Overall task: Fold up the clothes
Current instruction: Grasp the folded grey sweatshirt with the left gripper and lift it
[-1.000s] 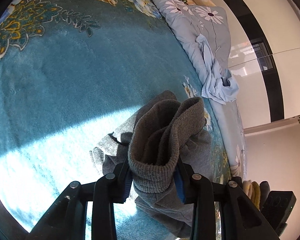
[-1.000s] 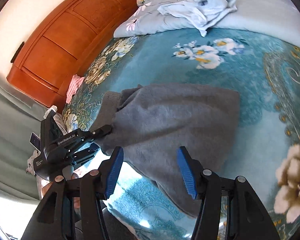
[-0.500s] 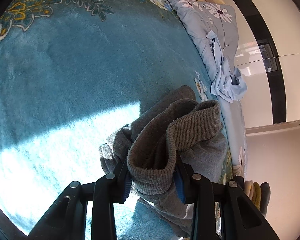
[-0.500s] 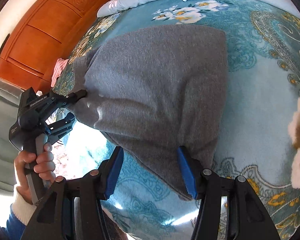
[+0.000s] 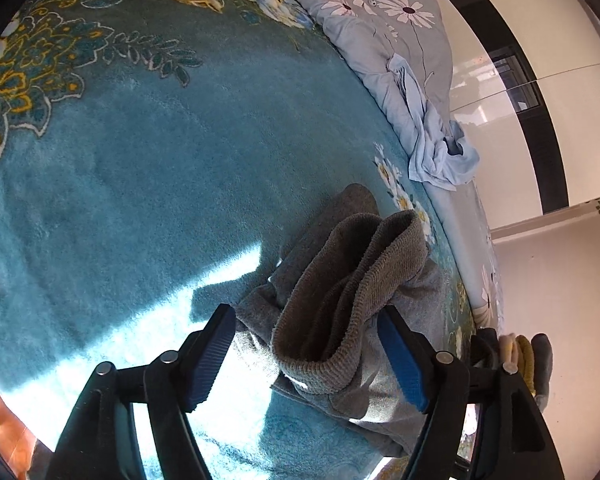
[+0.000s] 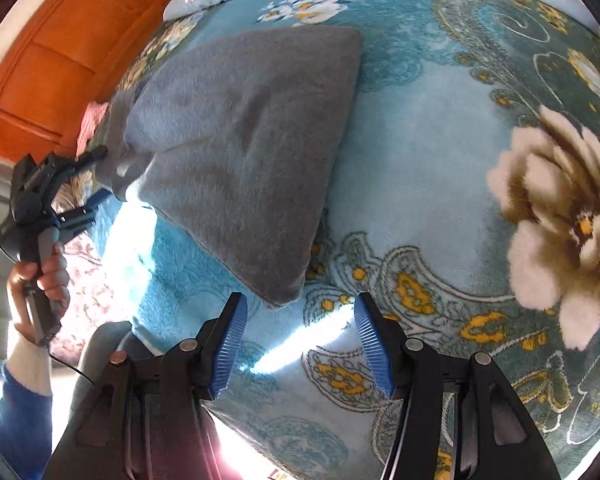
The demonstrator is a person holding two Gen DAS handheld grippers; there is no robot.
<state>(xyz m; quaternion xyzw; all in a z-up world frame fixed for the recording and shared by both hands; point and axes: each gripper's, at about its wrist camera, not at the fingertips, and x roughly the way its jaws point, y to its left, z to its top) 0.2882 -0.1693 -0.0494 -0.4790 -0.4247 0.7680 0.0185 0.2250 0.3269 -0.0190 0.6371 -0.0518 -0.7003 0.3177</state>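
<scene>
A grey fleece garment lies folded flat on the teal floral blanket. In the left wrist view its ribbed cuff stands bunched up between the open jaws of my left gripper, which no longer pinch it. My right gripper is open and empty, just short of the garment's near corner. In the right wrist view the left gripper shows at the garment's far left edge, held by a hand.
A light blue garment lies crumpled on a grey floral quilt at the blanket's far side. An orange wooden headboard stands behind. White wardrobe doors rise at the right. Folded items sit at the bed's edge.
My left gripper has opened and let go of the ribbed cuff. My right gripper has drawn back off the garment's corner, which now lies flat on the blanket.
</scene>
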